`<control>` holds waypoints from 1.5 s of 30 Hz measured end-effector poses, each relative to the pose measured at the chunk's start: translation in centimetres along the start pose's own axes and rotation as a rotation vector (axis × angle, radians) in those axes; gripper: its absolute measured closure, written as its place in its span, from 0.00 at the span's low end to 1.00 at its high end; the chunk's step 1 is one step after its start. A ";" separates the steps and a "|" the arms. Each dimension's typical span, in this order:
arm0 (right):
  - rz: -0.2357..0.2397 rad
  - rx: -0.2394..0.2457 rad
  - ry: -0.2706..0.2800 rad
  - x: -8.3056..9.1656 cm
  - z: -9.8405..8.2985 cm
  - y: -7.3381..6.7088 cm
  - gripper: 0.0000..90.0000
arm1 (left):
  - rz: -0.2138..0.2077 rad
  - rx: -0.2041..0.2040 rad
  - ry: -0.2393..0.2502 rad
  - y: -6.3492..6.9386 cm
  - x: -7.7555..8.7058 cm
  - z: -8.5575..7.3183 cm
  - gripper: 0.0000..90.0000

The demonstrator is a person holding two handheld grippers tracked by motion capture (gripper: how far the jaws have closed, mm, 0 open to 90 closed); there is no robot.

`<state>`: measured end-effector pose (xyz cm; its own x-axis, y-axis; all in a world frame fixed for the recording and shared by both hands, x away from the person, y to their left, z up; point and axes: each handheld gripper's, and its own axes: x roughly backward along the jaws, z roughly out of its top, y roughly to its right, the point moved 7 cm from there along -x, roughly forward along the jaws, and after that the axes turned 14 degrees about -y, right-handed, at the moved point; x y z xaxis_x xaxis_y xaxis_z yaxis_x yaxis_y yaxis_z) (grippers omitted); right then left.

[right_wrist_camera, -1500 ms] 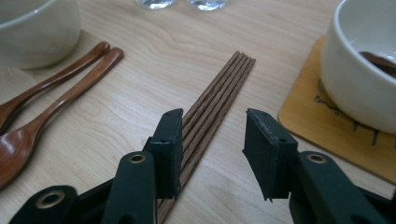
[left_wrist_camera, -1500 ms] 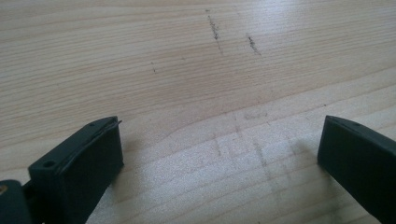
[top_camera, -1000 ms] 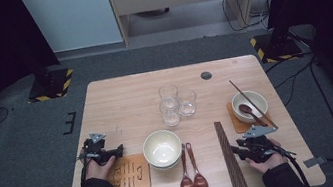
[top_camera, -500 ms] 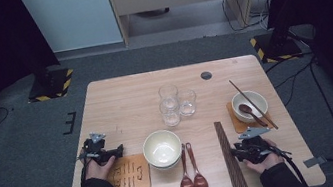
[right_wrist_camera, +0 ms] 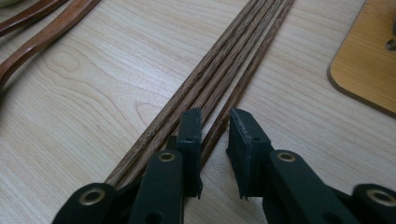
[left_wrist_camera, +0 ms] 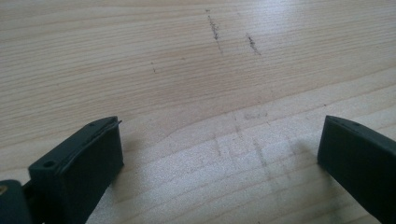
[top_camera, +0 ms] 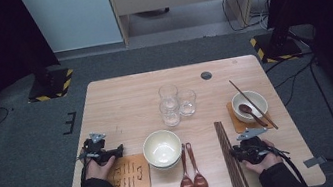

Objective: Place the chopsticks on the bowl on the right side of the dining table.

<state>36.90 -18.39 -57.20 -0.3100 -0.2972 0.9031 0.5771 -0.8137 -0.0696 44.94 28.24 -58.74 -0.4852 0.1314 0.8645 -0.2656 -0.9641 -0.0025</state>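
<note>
Several dark wooden chopsticks point(top_camera: 223, 135) lie side by side on the table at the front right. My right gripper point(top_camera: 235, 153) sits low over their near end. In the right gripper view its jaws point(right_wrist_camera: 215, 114) have just been closing. They stand narrow, astride the rightmost chopstick point(right_wrist_camera: 254, 65), with a small gap left on each side of it. The other chopsticks point(right_wrist_camera: 219, 60) lie just left of the left jaw. My left gripper point(top_camera: 119, 150) rests at the front left, open wide over bare wood point(left_wrist_camera: 219, 140), with nothing between its jaws.
A cream bowl point(top_camera: 162, 147) and two brown spoons point(top_camera: 191, 173) lie front centre beside a wooden board point(top_camera: 129, 176). Three glasses point(top_camera: 176, 103) stand mid-table. At right, a white bowl point(top_camera: 258, 98) holding a spoon and chopsticks sits on a coaster point(top_camera: 236, 124). Spoon handles point(right_wrist_camera: 42, 18) and the coaster point(right_wrist_camera: 369, 70) appear near the right gripper.
The right hand has shifted slightly left, closer onto the chopsticks. The left hand has stayed where it was.
</note>
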 end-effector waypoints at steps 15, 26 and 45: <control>-0.024 -0.032 -0.014 0.4 -0.4 0.9 0.92 | 0.000 0.000 0.000 0.0 0.0 0.0 0.00; -0.059 -0.085 -0.027 0.9 -0.8 2.4 0.94 | 0.000 0.000 0.000 0.0 0.0 0.0 0.00; -0.099 -0.091 0.010 1.0 -0.5 3.5 0.91 | 0.000 0.000 0.000 0.0 0.0 0.0 0.00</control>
<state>38.28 -21.75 -56.76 -0.3702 -0.2181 0.9030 0.4725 -0.8811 -0.0192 44.94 28.24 -58.74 -0.4849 0.1314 0.8647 -0.2658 -0.9640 -0.0026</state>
